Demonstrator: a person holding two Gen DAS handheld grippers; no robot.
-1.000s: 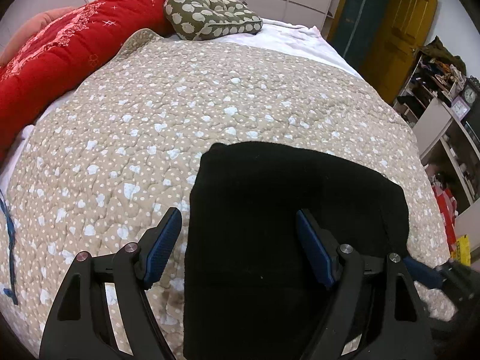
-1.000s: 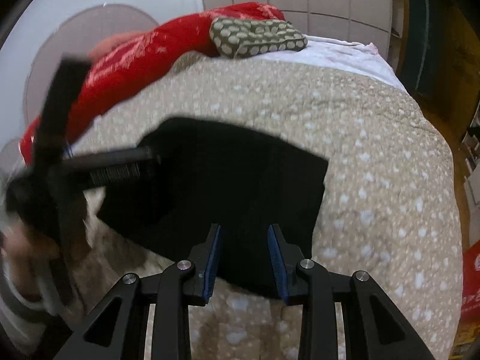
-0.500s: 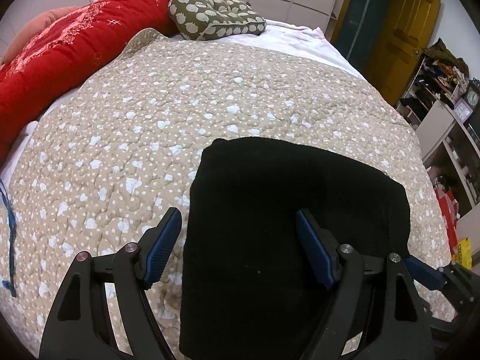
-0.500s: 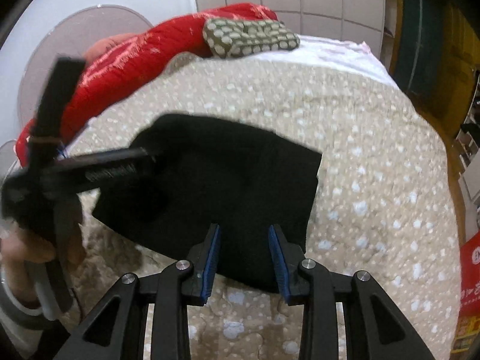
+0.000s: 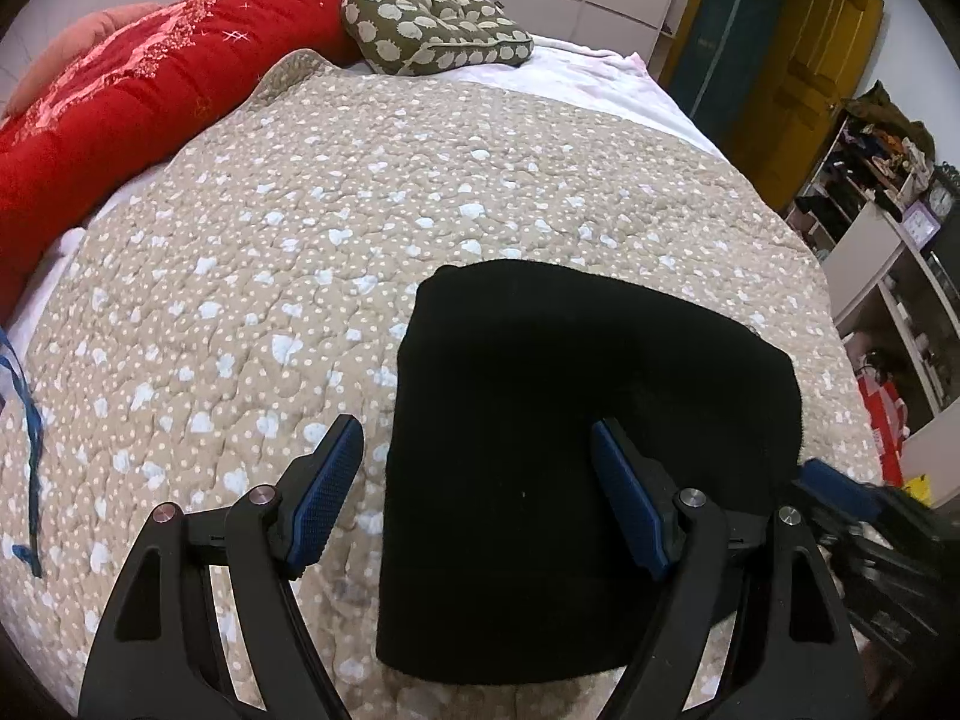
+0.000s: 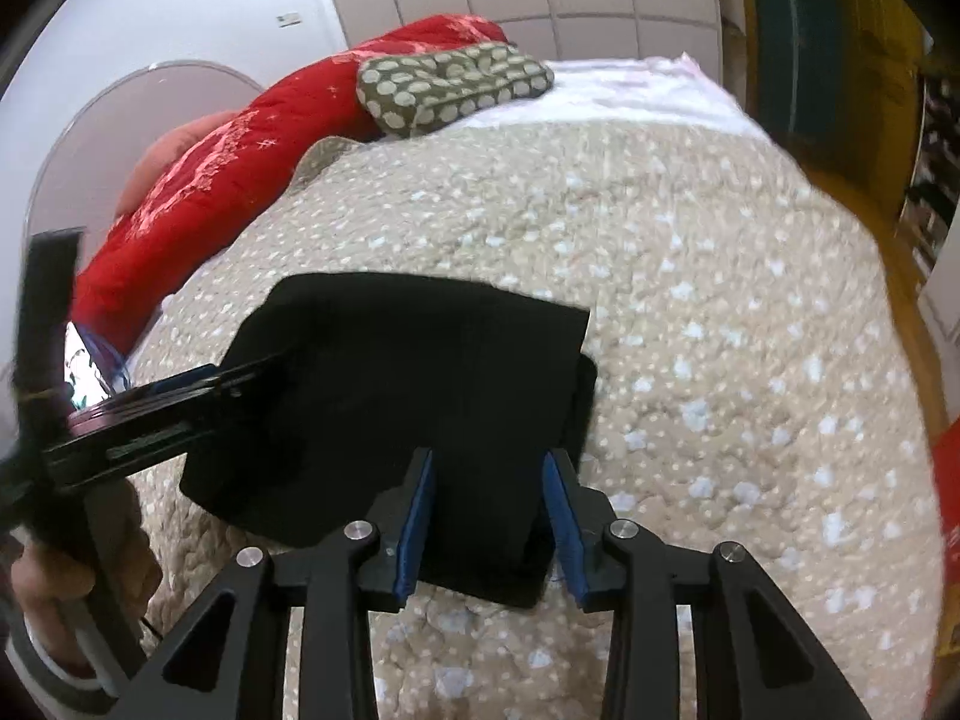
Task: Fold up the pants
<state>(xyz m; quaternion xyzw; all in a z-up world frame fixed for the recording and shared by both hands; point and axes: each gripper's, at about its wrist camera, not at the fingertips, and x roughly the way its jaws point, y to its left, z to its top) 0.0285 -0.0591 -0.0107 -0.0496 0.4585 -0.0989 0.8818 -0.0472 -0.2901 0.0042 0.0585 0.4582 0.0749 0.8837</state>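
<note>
Now the folded black pants [image 5: 576, 420] lie on the beige quilt [image 5: 300, 240]. Above them, the left gripper [image 5: 477, 495] gapes wide, empty; the right gripper [image 6: 489, 516], partly parted, straddles their near edge, gripping nothing.

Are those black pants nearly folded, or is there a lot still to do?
Mostly done, it seems: the black pants lie as a compact, layered rectangle on the dotted quilt. Nothing is gripped; the left gripper is wide open above them, and the right gripper is partly open at their near edge. What's left is perhaps one last fold or some smoothing.
</note>
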